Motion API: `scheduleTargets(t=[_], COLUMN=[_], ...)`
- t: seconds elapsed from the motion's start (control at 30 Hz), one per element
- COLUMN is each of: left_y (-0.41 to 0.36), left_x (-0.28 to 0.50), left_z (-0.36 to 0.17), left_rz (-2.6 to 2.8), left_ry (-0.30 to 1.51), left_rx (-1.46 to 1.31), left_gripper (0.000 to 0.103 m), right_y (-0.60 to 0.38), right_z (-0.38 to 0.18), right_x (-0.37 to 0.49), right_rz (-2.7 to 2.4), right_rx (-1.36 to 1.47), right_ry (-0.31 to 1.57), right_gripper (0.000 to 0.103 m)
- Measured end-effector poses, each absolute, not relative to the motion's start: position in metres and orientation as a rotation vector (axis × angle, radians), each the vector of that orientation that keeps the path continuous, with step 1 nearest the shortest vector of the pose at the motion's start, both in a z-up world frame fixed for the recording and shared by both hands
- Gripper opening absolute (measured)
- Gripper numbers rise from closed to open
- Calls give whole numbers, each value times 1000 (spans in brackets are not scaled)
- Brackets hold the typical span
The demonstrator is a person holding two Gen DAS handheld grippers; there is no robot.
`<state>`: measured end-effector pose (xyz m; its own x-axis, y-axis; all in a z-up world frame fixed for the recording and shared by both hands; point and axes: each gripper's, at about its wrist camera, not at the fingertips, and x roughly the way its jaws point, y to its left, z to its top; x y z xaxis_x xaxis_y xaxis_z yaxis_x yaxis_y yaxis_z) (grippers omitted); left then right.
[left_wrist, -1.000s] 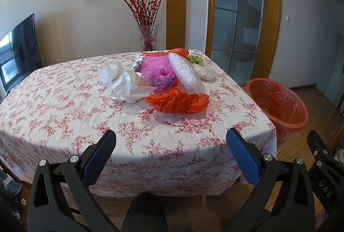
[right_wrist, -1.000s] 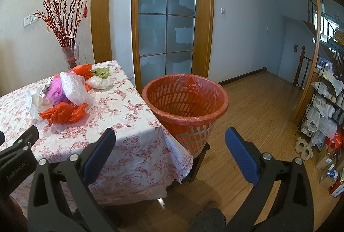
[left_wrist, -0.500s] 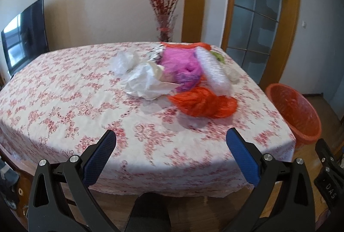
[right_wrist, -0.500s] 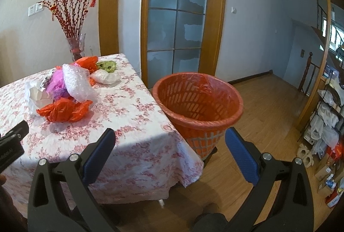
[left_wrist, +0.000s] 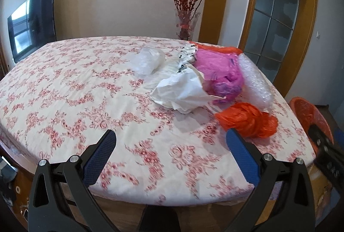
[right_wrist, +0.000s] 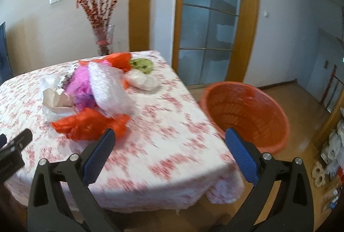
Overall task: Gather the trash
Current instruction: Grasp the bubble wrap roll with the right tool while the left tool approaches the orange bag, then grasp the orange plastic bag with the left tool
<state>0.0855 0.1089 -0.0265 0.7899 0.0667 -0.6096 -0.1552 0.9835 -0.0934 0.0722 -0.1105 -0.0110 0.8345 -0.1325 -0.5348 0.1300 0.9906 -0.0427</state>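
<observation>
A heap of trash lies on the floral tablecloth: an orange plastic bag nearest, crumpled white paper, a pink bag, bubble wrap and a clear bag. The right wrist view shows the orange bag, the bubble wrap and a green wrapper. The orange basket stands to the right of the table. My left gripper is open and empty over the table's near edge. My right gripper is open and empty, near the orange bag.
A glass vase of red branches stands at the table's far edge. A TV hangs at the left. A glass door is behind the basket. Shelves with clutter are at the far right. The floor is wood.
Both grippers have moved forward toward the table and the trash heap, which now looks larger. The right view has swung left, from the basket toward the table. Both stay open.
</observation>
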Motion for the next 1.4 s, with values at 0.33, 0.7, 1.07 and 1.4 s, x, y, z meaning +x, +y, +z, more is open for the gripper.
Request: scheduleTargets(t=[0.33, 0.7, 1.07, 1.4], left_y=[121, 116, 79, 37], left_x=[104, 113, 119, 149], left_z=[-33, -35, -33, -45], left_rz=[80, 30, -88, -156], left_ry=[660, 659, 670, 727], left_rx=[-159, -144, -112, -68], left_gripper=[101, 101, 101, 101], right_y=[-74, -58, -106, -146], right_z=[-8, -32, -23, -26], right_x=[147, 195, 171, 145], right_rz=[48, 56, -3, -43], right_rx=[72, -7, 70, 108], right_ry=[613, 698, 635, 648], right_gripper=[81, 37, 18, 18])
